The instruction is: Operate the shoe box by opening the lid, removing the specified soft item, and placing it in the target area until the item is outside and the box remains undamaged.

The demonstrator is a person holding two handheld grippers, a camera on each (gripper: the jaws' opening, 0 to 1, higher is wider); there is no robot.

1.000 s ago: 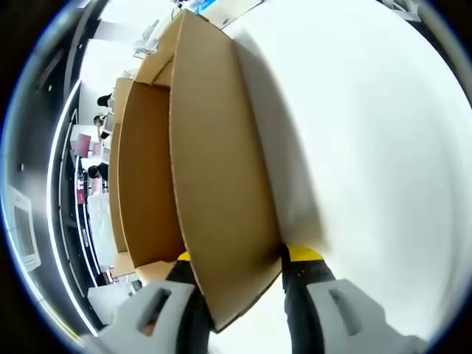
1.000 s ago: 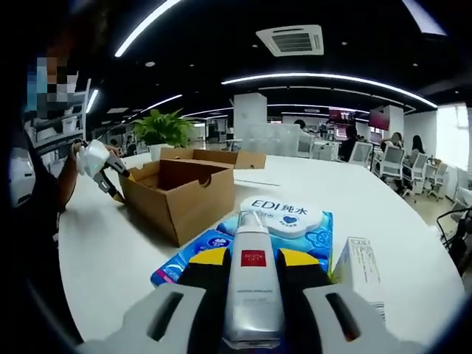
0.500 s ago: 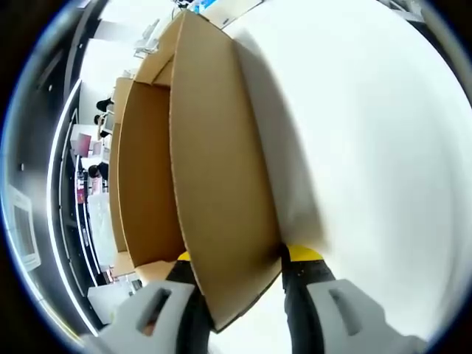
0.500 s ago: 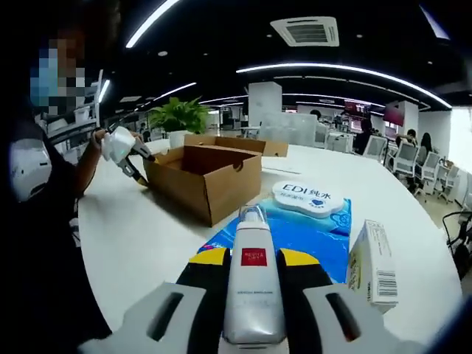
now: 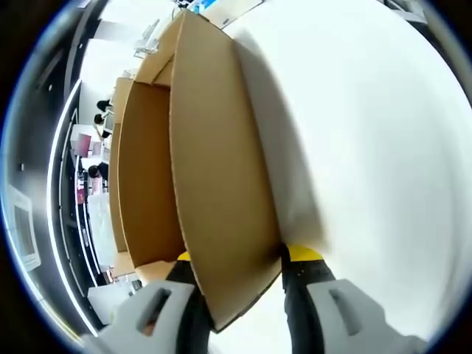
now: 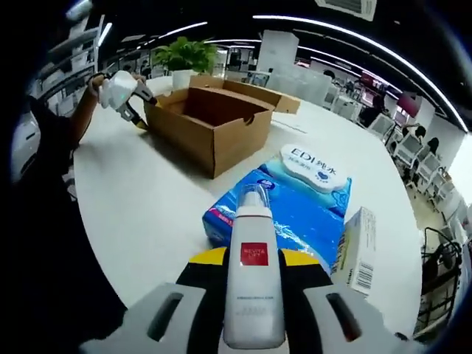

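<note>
Left claw (image 5: 234,284) pinches the open shoe box (image 5: 199,177) wall at its near corner on the white bench (image 5: 369,147). Right claw (image 6: 254,267) grips a white tube (image 6: 253,273) above the blue wipes pack (image 6: 295,203), box (image 6: 214,122) well apart, open bench between.

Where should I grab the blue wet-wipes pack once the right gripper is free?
Probably by the blue wet-wipes pack near long edge, coming from above. It lies flat on the white table, soft, too wide to span. Avoid the white flip lid and the carton beside it. The right gripper holds the white tube.
</note>
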